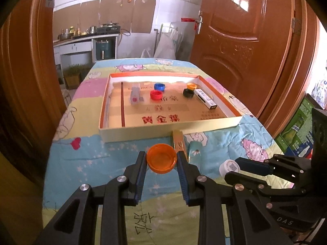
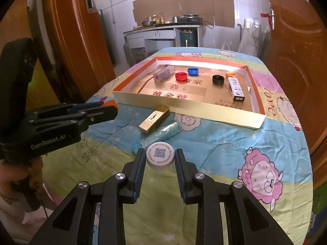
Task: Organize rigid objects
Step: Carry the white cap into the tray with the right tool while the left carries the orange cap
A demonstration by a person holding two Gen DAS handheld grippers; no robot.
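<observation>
Orange plastic bottle cap (image 1: 161, 158) sits pinched in the left gripper (image 1: 162, 160) and a white QR-printed cap (image 2: 160, 156) in the right gripper (image 2: 160, 159), both over the quilted table (image 2: 214, 143), probably bound for the shallow cardboard tray (image 1: 163, 131).

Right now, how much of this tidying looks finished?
Roughly half. In the tray already lie four caps and two small boxes. In hand: the left gripper pinches an orange cap, the right gripper a white cap. Still on the cloth: a gold box and a blue tube.
</observation>
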